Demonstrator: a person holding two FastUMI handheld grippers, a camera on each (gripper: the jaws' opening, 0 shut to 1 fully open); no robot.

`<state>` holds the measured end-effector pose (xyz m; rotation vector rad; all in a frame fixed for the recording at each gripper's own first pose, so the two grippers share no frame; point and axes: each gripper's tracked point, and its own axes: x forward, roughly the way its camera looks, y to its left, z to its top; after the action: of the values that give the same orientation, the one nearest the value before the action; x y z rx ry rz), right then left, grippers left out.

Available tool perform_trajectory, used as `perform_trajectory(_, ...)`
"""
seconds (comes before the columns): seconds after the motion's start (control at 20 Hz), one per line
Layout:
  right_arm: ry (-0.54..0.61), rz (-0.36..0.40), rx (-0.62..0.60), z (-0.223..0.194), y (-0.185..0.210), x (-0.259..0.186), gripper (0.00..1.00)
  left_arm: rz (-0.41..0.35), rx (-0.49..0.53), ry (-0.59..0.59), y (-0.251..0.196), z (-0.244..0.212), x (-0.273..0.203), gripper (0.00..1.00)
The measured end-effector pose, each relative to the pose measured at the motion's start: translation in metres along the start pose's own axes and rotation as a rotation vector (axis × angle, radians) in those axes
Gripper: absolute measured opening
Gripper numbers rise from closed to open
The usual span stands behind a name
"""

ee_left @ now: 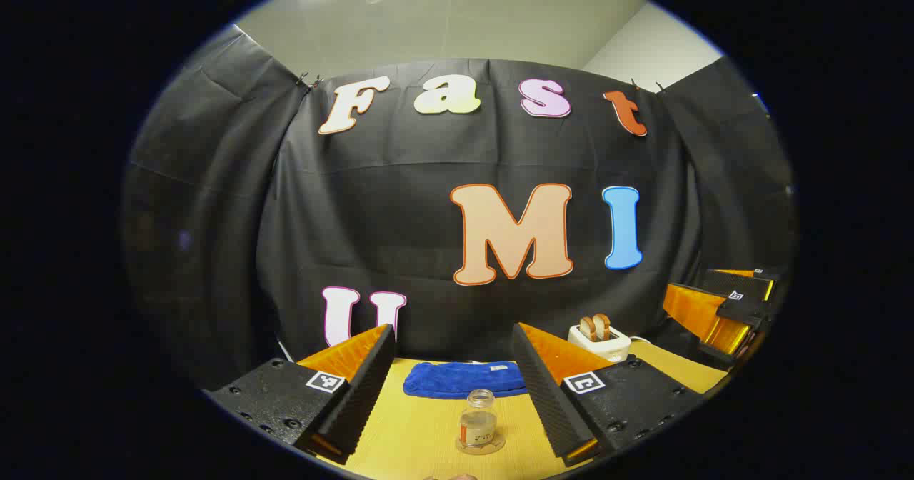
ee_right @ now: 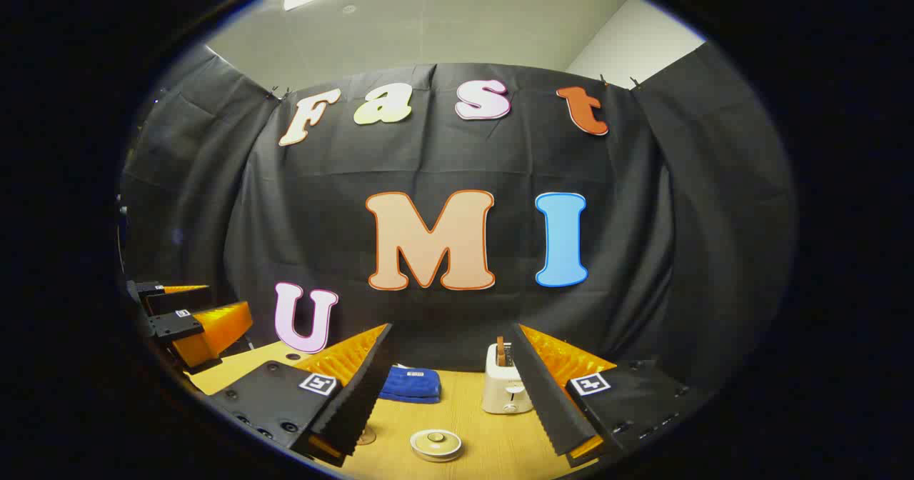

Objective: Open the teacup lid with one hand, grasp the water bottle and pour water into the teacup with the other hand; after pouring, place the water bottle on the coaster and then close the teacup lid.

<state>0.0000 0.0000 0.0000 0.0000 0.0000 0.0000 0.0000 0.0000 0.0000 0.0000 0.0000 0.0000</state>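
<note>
Wooden table (ee_left: 421, 437), toaster (ee_right: 505, 388) partly hidden, both hand-held grippers (ee_left: 453, 394) (ee_right: 450, 394) spread, empty.

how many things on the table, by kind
glass jar: 1
blue towel: 1
toaster: 1
round coaster: 1
total: 4

You have a blue towel (ee_left: 463, 380), white toaster (ee_right: 505, 388), clear glass bottle (ee_left: 479, 421), cream round lid (ee_right: 436, 444), yellow wood-grain table (ee_left: 414, 437).
</note>
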Motion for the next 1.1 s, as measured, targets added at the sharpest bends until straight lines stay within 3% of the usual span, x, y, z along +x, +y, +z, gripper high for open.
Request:
perform_trajectory(0.65, 0.023, 0.018, -0.003, -0.013, 0.006, 0.011, 1.00, -0.001, 0.018, 0.007, 0.002, -0.005, 0.005, 0.95)
perform_trajectory(1.1, 0.107, 0.108, -0.002, -0.058, 0.023, 0.027, 1.00, 0.014, 0.030, 0.003, 0.010, -0.005, -0.001, 0.95)
